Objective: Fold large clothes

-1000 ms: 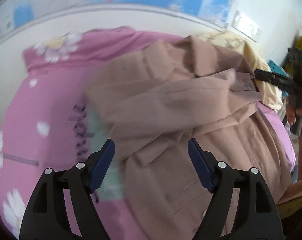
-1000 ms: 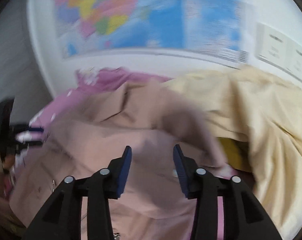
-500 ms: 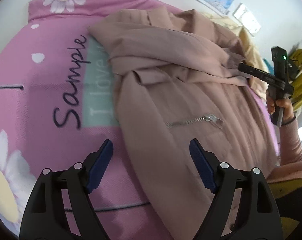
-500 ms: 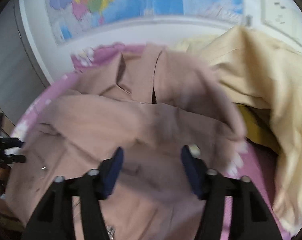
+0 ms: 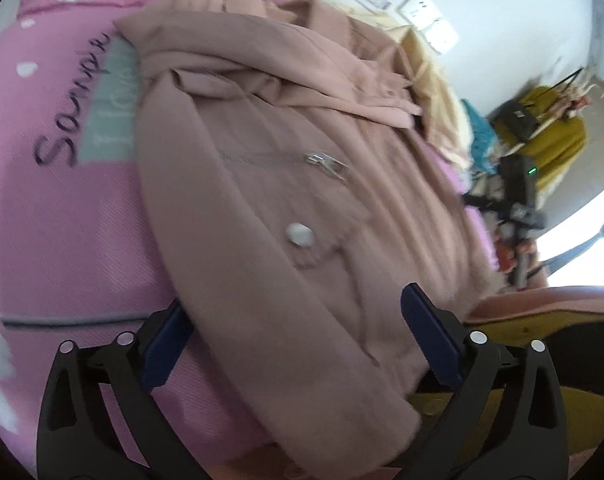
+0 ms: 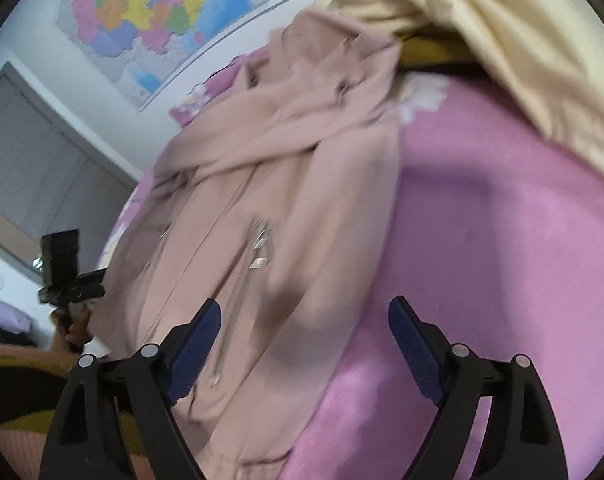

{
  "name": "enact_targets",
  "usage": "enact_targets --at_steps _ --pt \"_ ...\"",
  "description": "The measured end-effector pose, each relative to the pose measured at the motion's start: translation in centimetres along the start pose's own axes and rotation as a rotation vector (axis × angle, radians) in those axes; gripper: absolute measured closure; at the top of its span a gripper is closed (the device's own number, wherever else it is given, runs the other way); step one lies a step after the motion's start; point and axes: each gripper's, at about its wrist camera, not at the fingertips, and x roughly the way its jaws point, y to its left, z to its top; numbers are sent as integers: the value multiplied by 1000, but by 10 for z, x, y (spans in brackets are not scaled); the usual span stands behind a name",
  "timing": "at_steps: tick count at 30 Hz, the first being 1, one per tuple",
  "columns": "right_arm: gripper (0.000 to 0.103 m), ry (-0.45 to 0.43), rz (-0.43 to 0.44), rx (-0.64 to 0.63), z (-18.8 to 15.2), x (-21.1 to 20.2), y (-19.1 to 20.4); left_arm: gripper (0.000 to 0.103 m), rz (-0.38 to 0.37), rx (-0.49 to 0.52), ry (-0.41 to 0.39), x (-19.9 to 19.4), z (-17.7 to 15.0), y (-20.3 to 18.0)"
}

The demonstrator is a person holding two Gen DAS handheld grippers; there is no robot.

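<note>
Your left tongs (image 5: 293, 344) are released, the two blue pads standing wide; they have just been opening further. The lower part of the dusty pink coat (image 5: 285, 200) lies between and under them, but the pads do not press on it. Your right tongs (image 6: 304, 346) are released too, and they have also just been opening. The edge of the same coat (image 6: 261, 208) lies under the left pad, and bare pink bed cover (image 6: 482, 240) is under the right pad.

The coat is spread along the bed cover (image 5: 61, 220), with its collar end far from you and one sleeve (image 5: 261, 56) folded across the chest. A metal zip pull (image 5: 326, 160) and a pale round button (image 5: 299, 235) show on its front. The bed cover has dark handwriting-style letters (image 5: 65, 120) and white daisies printed on it.

Beyond the coat, a cream yellow garment (image 6: 502, 28) lies in a heap at the far right of the bed, touching the coat's collar end. On the wall behind hangs a coloured map (image 6: 169, 12). In each wrist view you see the other tongs at the side, held in a hand (image 6: 75, 326).
</note>
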Motion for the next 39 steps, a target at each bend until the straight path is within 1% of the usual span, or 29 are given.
enact_targets --at_steps 1,2,3,5,7,8,9,10,11,12,13,14,16,19,21,22,24,25,26,27,28,29,30,34,36,37,39 --pt "20 10 25 -13 -7 5 6 6 -20 -4 -4 1 -3 -2" --pt "17 13 31 -21 -11 7 9 6 -23 -4 -8 3 -4 -4" --pt "16 -16 20 -47 -15 8 15 6 -21 -1 -12 4 -5 -7" --pt "17 -35 24 -59 -17 11 20 6 -25 -5 -18 9 -5 -12" --pt "38 -36 70 -41 -16 13 20 7 4 -22 -33 12 -3 -15" --pt "64 -21 119 -18 -17 17 21 23 51 -36 -49 14 -2 -18" --pt "86 -9 130 -8 -18 22 22 58 89 -44 -48 15 0 -18" --pt "92 -6 128 -11 -17 24 24 73 125 -55 -37 17 1 -16" --pt "93 -17 128 -13 -19 24 26 89 153 -82 -29 18 3 -12" --pt "97 -30 143 -1 -21 21 25 97 145 -100 -36 16 4 -9" --pt "97 -46 179 17 -21 16 26 98 131 -107 -58 10 5 -10" --pt "97 -69 197 20 -22 9 28 99 124 -100 -83 2 6 -14" --pt "98 -130 253 11 -22 -14 37 100 108 -80 -127 -18 7 -20" --pt "98 -191 303 -36 -27 -42 54 100 79 -59 -187 -51 6 -29" --pt "98 -217 340 -70 -32 -56 65 100 62 -38 -210 -68 2 -34" --pt "98 -216 346 -73 -33 -58 65 100 62 -29 -213 -74 1 -35" --pt "97 -178 297 -79 -36 -52 64 99 61 -33 -196 -80 -4 -30" --pt "94 -149 291 -49 -38 -44 57 99 66 -43 -179 -77 -6 -26" --pt "89 -115 289 -25 -39 -36 50 99 77 -58 -156 -69 -7 -22" --pt "81 -69 265 -4 -42 -25 45 99 80 -65 -137 -62 -9 -19" --pt "75 -48 253 8 -45 -20 41 99 84 -69 -113 -53 -11 -16" --pt "64 -29 249 14 -47 -14 39 99 100 -79 -92 -45 -14 -13" --pt "54 -11 236 20 -50 -8 37 99 100 -86 -80 -41 -18 -10" --pt "45 26 242 38 -58 2 36 96 77 -129 -45 -28 -25 1" --pt "39 35 249 28 -62 5 39 86 72 -135 -29 -26 -28 3" --pt "37 35 268 21 -63 6 42 83 72 -129 -21 -24 -30 2" --pt "36 47 270 0 -64 6 49 68 69 -124 4 -18 -32 -1"
